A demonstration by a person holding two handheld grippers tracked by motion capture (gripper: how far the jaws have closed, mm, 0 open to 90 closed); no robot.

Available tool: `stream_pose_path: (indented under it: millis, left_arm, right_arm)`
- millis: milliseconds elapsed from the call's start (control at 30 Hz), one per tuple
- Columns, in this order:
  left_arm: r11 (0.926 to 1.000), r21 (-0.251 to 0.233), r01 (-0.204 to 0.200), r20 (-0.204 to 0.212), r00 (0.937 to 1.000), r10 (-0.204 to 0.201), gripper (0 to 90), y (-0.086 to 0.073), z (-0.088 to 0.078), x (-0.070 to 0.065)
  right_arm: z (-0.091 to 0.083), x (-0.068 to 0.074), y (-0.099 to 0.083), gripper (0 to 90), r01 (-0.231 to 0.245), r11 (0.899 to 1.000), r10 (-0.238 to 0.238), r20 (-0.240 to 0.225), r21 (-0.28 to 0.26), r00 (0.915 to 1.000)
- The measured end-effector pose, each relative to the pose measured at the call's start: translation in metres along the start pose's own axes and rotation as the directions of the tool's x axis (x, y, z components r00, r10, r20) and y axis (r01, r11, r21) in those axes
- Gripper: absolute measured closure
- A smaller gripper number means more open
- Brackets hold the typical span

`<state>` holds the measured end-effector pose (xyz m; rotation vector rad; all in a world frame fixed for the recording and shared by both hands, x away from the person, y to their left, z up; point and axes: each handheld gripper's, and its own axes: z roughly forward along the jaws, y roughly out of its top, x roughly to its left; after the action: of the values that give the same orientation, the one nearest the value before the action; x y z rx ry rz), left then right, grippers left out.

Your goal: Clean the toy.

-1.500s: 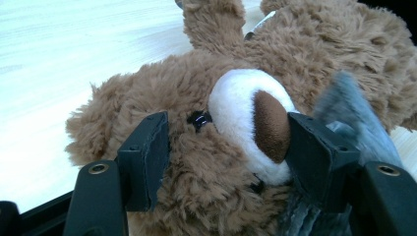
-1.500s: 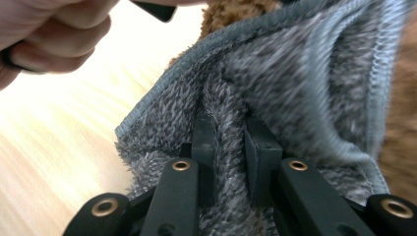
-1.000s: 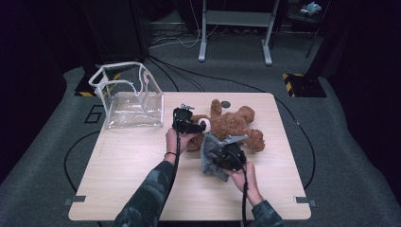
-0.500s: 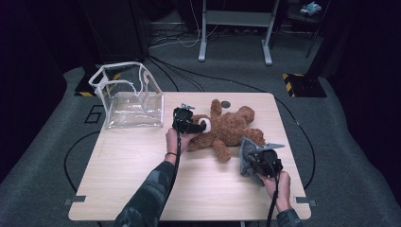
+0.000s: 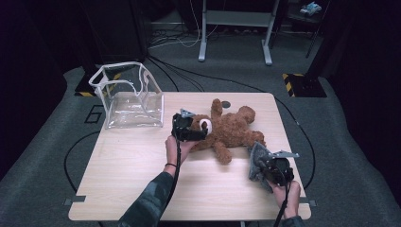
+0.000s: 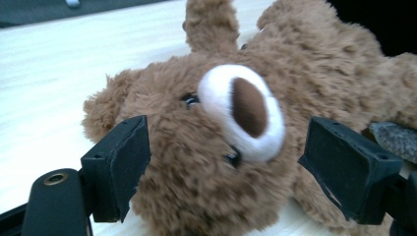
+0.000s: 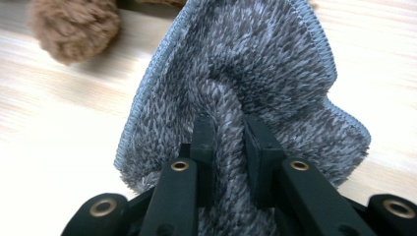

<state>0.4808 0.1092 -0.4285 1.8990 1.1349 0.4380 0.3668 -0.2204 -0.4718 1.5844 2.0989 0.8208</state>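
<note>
Between the left gripper's (image 6: 231, 167) wide, just-opening jaws: teddy bear's head (image 6: 216, 142), ungripped, body stretching away along bench (image 5: 132, 184); right gripper (image 7: 228, 147) clamped on grey cloth (image 7: 255, 69).

Off to the side: bag, table, stand

Clear plastic bag (image 5: 126, 97) sits open at upper left on the wooden table (image 5: 127, 184); metal stand legs (image 5: 234, 35) and black floor cables (image 5: 189, 75) up top.

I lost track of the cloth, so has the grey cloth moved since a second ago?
Yes. The grey cloth, pinched in the right hand-held gripper, went from over the teddy bear towards the table's right edge.
</note>
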Motion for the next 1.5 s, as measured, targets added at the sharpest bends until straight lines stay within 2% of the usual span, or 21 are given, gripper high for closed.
stream_pose_path:
  millis: [133, 200, 400, 467, 533, 600, 633, 700, 733, 767, 867, 900, 933, 1067, 1100, 1133, 1167, 1200, 1233, 1433, 1500]
  left_arm:
    - [0.999, -0.041, -0.017, 0.004, 0.9998, 0.017, 17.5, -0.009, -0.01, -0.016]
    - [0.9985, -0.042, -0.034, 0.004, 0.9994, 0.035, 17.4, -0.015, -0.012, -0.023]
    - [0.9982, -0.043, -0.043, 0.024, 0.9987, 0.044, 17.2, -0.035, -0.008, -0.046]
    - [0.9986, -0.031, -0.043, 0.039, 0.9983, 0.044, 16.9, -0.042, -0.005, -0.054]
    - [0.9981, -0.017, -0.06, 0.045, 0.9971, 0.06, 16.7, -0.049, 0.0, -0.063]
    - [0.9987, -0.001, -0.052, 0.053, 0.9973, 0.052, 16.6, -0.056, 0.006, -0.073]
    - [0.9988, 0.005, -0.049, 0.056, 0.9972, 0.049, 16.5, -0.059, 0.009, -0.078]
    - [0.9986, 0.018, -0.05, 0.062, 0.9968, 0.049, 16.6, -0.066, 0.016, -0.089]
    - [0.9981, 0.024, -0.057, 0.056, 0.9968, 0.056, 16.6, -0.068, 0.018, -0.092]
    - [0.9978, 0.032, -0.059, 0.054, 0.9969, 0.057, 16.6, -0.07, 0.022, -0.096]
    - [0.9974, 0.059, -0.042, 0.039, 0.9985, 0.039, 16.8, -0.076, 0.036, -0.103]
    - [0.9964, 0.071, -0.046, 0.021, 0.9988, 0.045, 17.2, -0.078, 0.041, -0.106]
    - [0.9943, 0.093, -0.052, 0.018, 0.9985, 0.051, 18.4, -0.079, 0.045, -0.107]
    - [0.9933, 0.105, -0.047, -0.024, 0.9985, 0.05, 18.7, -0.083, 0.056, -0.111]
    - [0.9933, 0.106, -0.047, -0.036, 0.998, 0.052, 21.2, -0.084, 0.057, -0.11]
    - [0.9944, 0.099, -0.037, -0.047, 0.998, 0.042, 25.2, -0.084, 0.058, -0.109]
    - [0.9958, 0.089, -0.019, -0.058, 0.998, 0.024, 29.6, -0.084, 0.059, -0.108]
    - [0.9961, 0.087, -0.014, -0.063, 0.9978, 0.019, 34.9, -0.083, 0.059, -0.106]
    - [0.9965, 0.083, -0.011, -0.063, 0.9979, 0.016, 37.5, -0.083, 0.058, -0.104]
    - [0.9985, 0.052, -0.016, -0.049, 0.9986, 0.018, 59.4, -0.074, 0.05, -0.093]
    - [0.9987, 0.044, -0.025, -0.041, 0.9988, 0.026, 64.8, -0.069, 0.047, -0.087]
  right_arm:
    - [-0.003, -0.007, -0.001, 76.4, -0.018, 1.0, 0.018, 0.02, -0.003, 0.9996]
    - [-0.003, -0.012, -0.002, 76.4, -0.032, 0.999, 0.032, 0.036, -0.012, 0.9988]
    - [0.007, -0.031, -0.003, 76.4, -0.073, 0.997, 0.072, 0.082, 0.001, 0.994]
    - [0.011, -0.036, -0.003, 76.3, -0.093, 0.996, 0.092, 0.088, 0.006, 0.9918]
    - [0.014, -0.039, -0.002, 76.1, -0.101, 0.995, 0.1, 0.089, 0.009, 0.9909]
    - [0.017, -0.038, -0.001, 76.0, -0.105, 0.994, 0.104, 0.089, 0.014, 0.9906]
    - [0.019, -0.039, 0.0, 75.9, -0.092, 0.996, 0.091, 0.088, 0.012, 0.992]
    - [0.022, -0.038, 0.001, 75.9, -0.107, 0.994, 0.105, 0.086, 0.018, 0.9908]
    - [0.023, -0.037, 0.001, 75.9, -0.12, 0.992, 0.117, 0.085, 0.026, 0.9895]
    - [0.025, -0.038, 0.001, 75.8, -0.108, 0.994, 0.106, 0.082, 0.023, 0.9909]
    - [0.026, -0.037, 0.002, 75.9, -0.114, 0.993, 0.111, 0.082, 0.03, 0.9904]
    - [0.026, -0.037, 0.002, 75.8, -0.12, 0.992, 0.117, 0.083, 0.031, 0.9897]
    - [0.026, -0.037, 0.002, 75.8, -0.112, 0.993, 0.11, 0.08, 0.025, 0.9907]
    - [0.025, -0.037, 0.001, 75.8, -0.112, 0.993, 0.11, 0.078, 0.028, 0.9909]
    - [0.025, -0.037, 0.0, 75.7, -0.115, 0.993, 0.113, 0.078, 0.03, 0.9905]
    - [0.025, -0.038, -0.001, 75.7, -0.101, 0.995, 0.099, 0.077, 0.023, 0.9922]
    - [0.025, -0.038, -0.001, 75.7, -0.101, 0.995, 0.099, 0.076, 0.022, 0.9922]
    - [0.024, -0.036, -0.002, 75.7, -0.118, 0.993, 0.115, 0.074, 0.03, 0.9906]
    - [0.024, -0.036, -0.003, 75.6, -0.11, 0.994, 0.108, 0.073, 0.024, 0.9915]
    - [0.024, -0.027, -0.009, 75.6, -0.103, 0.994, 0.101, 0.065, 0.022, 0.9927]
    - [0.023, -0.024, -0.01, 75.8, -0.087, 0.996, 0.086, 0.056, 0.013, 0.9948]
